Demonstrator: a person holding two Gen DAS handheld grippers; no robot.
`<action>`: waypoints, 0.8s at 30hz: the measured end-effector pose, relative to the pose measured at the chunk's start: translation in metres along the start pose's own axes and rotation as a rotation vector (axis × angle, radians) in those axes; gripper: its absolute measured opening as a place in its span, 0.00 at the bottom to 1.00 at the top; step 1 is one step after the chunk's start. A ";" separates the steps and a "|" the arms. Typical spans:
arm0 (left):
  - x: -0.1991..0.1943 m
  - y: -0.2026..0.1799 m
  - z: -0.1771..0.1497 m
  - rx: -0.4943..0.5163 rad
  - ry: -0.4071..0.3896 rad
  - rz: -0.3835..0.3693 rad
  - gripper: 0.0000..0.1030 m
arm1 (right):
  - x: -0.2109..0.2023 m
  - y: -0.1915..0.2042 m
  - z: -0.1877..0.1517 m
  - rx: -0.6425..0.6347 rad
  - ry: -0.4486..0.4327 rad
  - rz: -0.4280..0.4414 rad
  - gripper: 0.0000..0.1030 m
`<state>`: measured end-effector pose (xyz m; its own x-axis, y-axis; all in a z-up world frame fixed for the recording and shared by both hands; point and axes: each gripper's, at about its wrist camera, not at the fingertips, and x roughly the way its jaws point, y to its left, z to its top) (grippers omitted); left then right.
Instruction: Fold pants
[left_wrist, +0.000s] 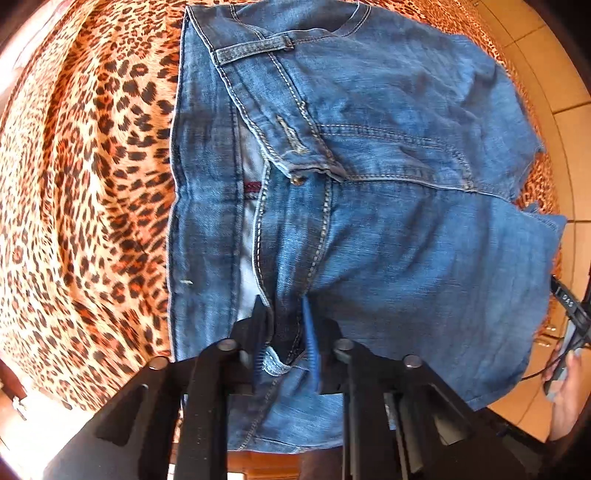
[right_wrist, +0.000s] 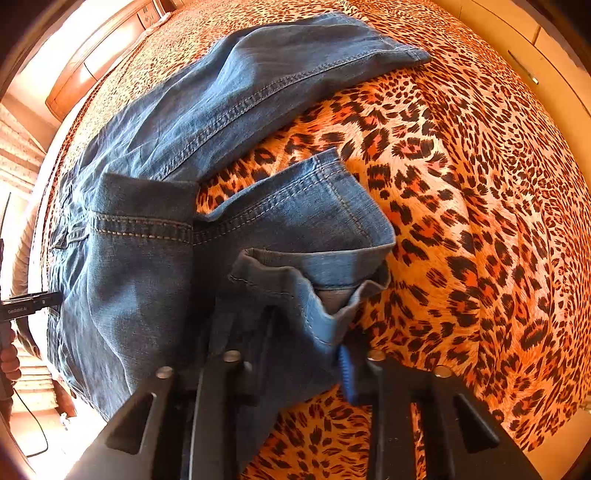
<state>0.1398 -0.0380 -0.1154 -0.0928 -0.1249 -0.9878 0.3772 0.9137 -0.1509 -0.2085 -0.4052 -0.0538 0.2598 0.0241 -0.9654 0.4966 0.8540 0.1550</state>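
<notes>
Left wrist view: left gripper is clamped on the waistband of the jeans, low in frame. Right gripper is clamped on a leg hem. Leopard bedspread lies bare at right.

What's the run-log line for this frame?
left gripper: shut on jeans waistband | right gripper: shut on leg hem | surface: leopard-print bedspread
</notes>
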 end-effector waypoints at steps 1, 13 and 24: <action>-0.007 -0.003 -0.003 0.002 -0.017 0.026 0.12 | -0.005 -0.006 0.000 0.023 -0.010 0.028 0.08; -0.048 -0.020 -0.061 -0.135 -0.010 0.091 0.08 | -0.083 -0.134 -0.039 0.279 -0.118 0.101 0.05; -0.133 -0.056 -0.077 -0.184 -0.071 0.080 0.14 | -0.082 -0.211 -0.082 0.451 -0.041 0.115 0.38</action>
<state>0.0604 -0.0433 0.0269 -0.0015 -0.0699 -0.9976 0.2052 0.9763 -0.0687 -0.4024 -0.5453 -0.0242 0.3623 0.0774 -0.9288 0.7705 0.5358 0.3452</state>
